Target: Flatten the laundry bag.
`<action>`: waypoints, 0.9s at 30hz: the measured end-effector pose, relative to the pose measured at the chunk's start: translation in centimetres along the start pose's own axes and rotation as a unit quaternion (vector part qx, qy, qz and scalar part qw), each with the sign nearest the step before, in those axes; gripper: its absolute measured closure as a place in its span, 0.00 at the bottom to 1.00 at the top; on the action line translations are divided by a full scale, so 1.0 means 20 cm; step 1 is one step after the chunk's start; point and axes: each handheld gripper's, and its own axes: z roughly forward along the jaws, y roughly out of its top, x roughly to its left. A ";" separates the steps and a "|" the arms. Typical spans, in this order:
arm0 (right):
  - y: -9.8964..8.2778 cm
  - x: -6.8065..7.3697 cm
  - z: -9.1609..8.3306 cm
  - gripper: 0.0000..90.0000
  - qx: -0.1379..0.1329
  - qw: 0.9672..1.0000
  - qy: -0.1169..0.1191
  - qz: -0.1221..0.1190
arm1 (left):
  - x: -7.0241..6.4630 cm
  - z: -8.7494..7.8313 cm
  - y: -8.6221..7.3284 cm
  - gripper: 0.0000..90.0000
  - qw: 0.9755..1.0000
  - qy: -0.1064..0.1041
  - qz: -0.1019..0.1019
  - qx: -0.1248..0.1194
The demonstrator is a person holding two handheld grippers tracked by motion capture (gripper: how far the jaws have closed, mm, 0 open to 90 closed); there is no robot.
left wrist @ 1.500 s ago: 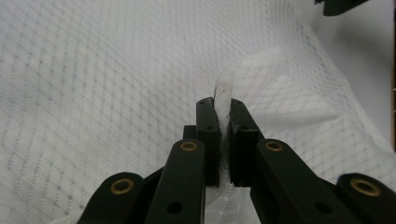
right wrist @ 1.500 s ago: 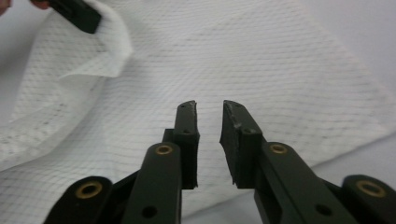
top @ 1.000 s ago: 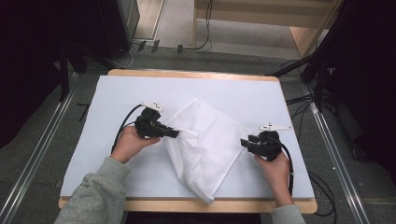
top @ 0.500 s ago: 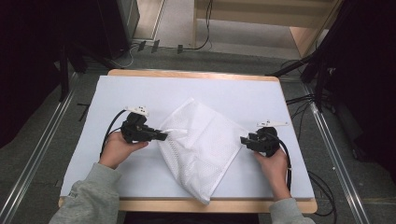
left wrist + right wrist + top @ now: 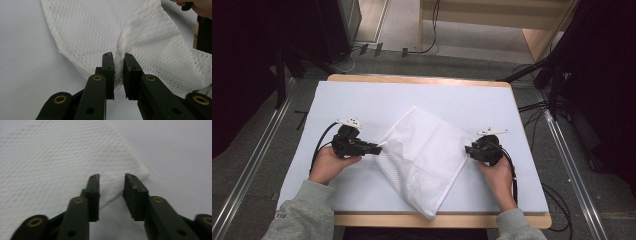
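I see the white mesh cloth [image 5: 424,152] lying mid-table [image 5: 362,100]. My left gripper [image 5: 118,65], just easing open, has a raised fold between near-shut jaws. My right gripper [image 5: 111,192], just narrowing, straddles the cloth's corner, open.

Left tongs [image 5: 379,148] nearly closed, right tongs [image 5: 467,149] parted
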 end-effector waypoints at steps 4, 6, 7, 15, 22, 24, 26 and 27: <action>0.01 -0.01 0.01 0.98 0.005 1.000 0.002 0.010 | 0.00 -0.01 -0.01 0.91 1.000 0.002 0.002 -0.003; 0.03 -0.01 0.02 1.00 0.009 1.000 0.017 0.019 | 0.00 -0.02 -0.01 0.92 1.000 0.006 0.003 -0.008; 0.04 -0.01 0.02 1.00 0.014 1.000 0.018 0.015 | 0.00 -0.02 -0.01 0.92 1.000 0.006 0.000 -0.010; 0.12 -0.07 0.07 1.00 0.012 0.999 0.023 0.028 | 0.00 -0.03 -0.02 0.93 1.000 0.013 0.000 -0.017; 0.21 -0.17 0.10 1.00 -0.008 0.999 0.020 0.037 | 0.00 -0.03 -0.02 0.94 0.999 0.022 0.005 -0.032; 0.23 -0.20 0.11 1.00 -0.010 0.999 0.017 0.039 | 0.00 -0.03 -0.03 0.94 0.999 0.022 0.007 -0.031; 0.25 -0.23 0.13 1.00 -0.013 0.999 0.013 0.039 | 0.01 -0.04 -0.03 0.93 0.999 0.025 0.004 -0.031; 0.25 -0.23 0.13 1.00 -0.013 0.999 0.013 0.039 | 0.01 -0.04 -0.03 0.93 0.999 0.024 0.003 -0.032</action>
